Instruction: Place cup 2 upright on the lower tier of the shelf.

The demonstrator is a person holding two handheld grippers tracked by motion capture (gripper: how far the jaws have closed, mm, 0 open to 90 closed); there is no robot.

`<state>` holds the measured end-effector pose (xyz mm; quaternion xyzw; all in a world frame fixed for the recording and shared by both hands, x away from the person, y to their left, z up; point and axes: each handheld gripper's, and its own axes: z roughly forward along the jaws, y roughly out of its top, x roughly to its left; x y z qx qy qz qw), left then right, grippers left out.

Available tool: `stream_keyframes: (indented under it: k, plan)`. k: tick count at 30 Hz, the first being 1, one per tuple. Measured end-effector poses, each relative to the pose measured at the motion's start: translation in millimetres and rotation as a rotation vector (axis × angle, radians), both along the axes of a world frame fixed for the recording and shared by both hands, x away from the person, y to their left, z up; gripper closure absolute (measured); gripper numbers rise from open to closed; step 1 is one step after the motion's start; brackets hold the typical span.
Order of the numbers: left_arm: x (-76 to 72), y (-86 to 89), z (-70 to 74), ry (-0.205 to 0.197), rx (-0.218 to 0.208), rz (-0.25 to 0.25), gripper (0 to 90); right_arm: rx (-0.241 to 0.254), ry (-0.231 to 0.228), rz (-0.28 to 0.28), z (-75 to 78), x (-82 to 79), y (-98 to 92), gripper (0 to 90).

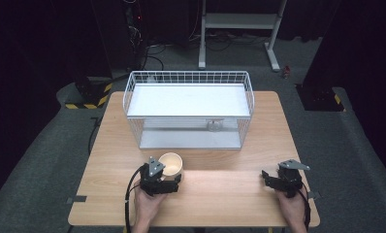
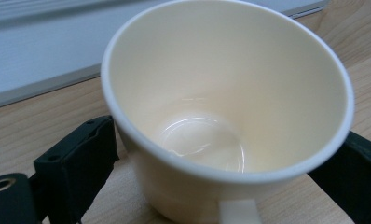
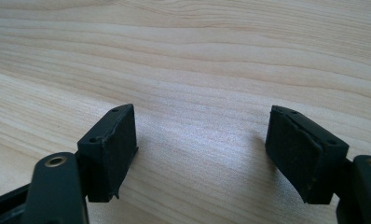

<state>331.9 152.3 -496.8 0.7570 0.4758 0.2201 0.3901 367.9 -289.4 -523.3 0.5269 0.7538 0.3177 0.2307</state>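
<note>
Cup (image 1: 170,163), cream and tilted with its mouth toward the left gripper's camera, sat clamped between the left gripper (image 1: 168,180) jaws near the table's (image 1: 220,194) front edge. Its glossy inside bottom showed in the left gripper view. Right gripper (image 1: 271,178) stood open, holding nothing.

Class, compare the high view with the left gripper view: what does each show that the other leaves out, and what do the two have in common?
High view: the white wire basket at the back of the table, the right gripper with open, empty jaws, and both of the person's hands. Left gripper view: the cup's glossy, empty inside, and a black pad on each side of its wall. Both: the cream cup between the left gripper's jaws, on the wooden table.
</note>
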Motion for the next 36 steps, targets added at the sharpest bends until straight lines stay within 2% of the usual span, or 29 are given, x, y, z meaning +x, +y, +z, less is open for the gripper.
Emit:
stream_keyframes:
  k: [14, 20, 25, 31, 36]
  plan:
    - [6.0, -7.9, -0.7, -0.004, 0.037, 0.006, 8.3, -0.001, -0.001, 0.000, 0.0, 0.0, 0.0, 25.0]
    - [6.3, -7.4, -0.2, 0.004, 0.032, 0.008, 8.8, 0.000, -0.001, 0.001, 0.0, -0.1, -0.1, 25.0]
    - [6.6, -8.4, 1.4, 0.004, 0.048, 0.027, 9.0, 0.000, -0.001, 0.000, 0.0, -0.2, -0.1, 24.9]
    - [6.3, -7.3, 2.6, 0.009, 0.043, 0.034, 9.1, -0.002, -0.001, 0.002, 0.0, -0.2, -0.3, 24.9]
    - [6.3, -5.9, 3.9, 0.015, 0.052, 0.063, 9.1, -0.003, -0.001, 0.004, 0.0, -0.2, -0.2, 24.5]
